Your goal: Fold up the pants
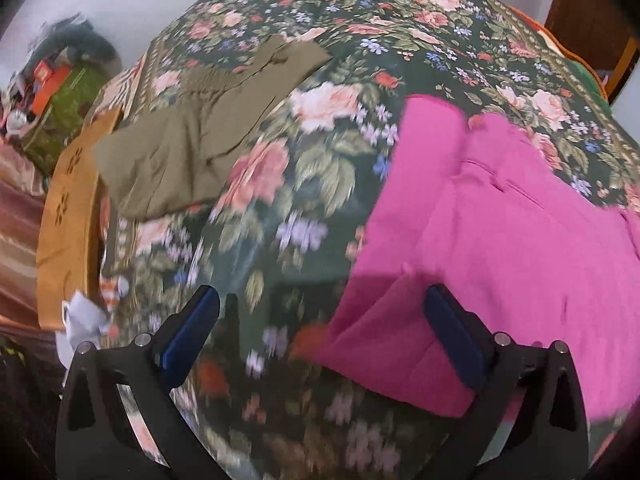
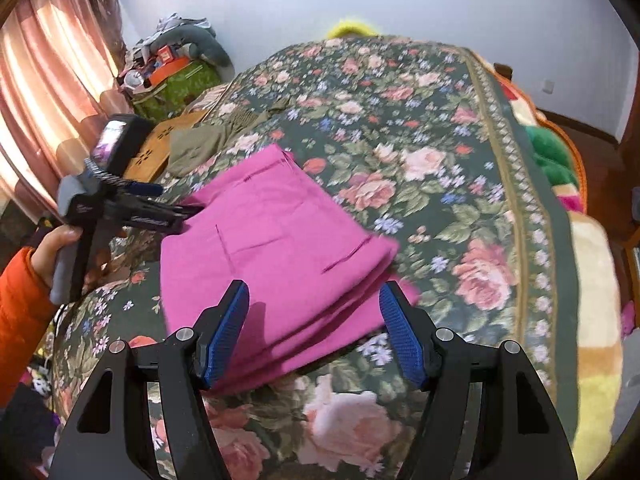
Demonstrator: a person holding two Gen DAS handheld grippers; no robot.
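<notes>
The pink pants (image 2: 276, 256) lie folded in a flat stack on the bed (image 2: 440, 184), nearer the foot than the olive pants (image 2: 200, 142). They look light, soft and limp, so they would likely sag if lifted by one corner; a pinch through all layers at the folded edge seems the safer hold. The right gripper (image 2: 314, 334) hovers over the stack's near edge, spread wide. The left gripper (image 1: 322, 334), also spread and holding nothing, is beside the stack's left edge, level with the bed.

Floral bedspread (image 1: 256, 240) motion-blurred; pink pants (image 1: 500, 220) seemingly cut off rightward.
</notes>
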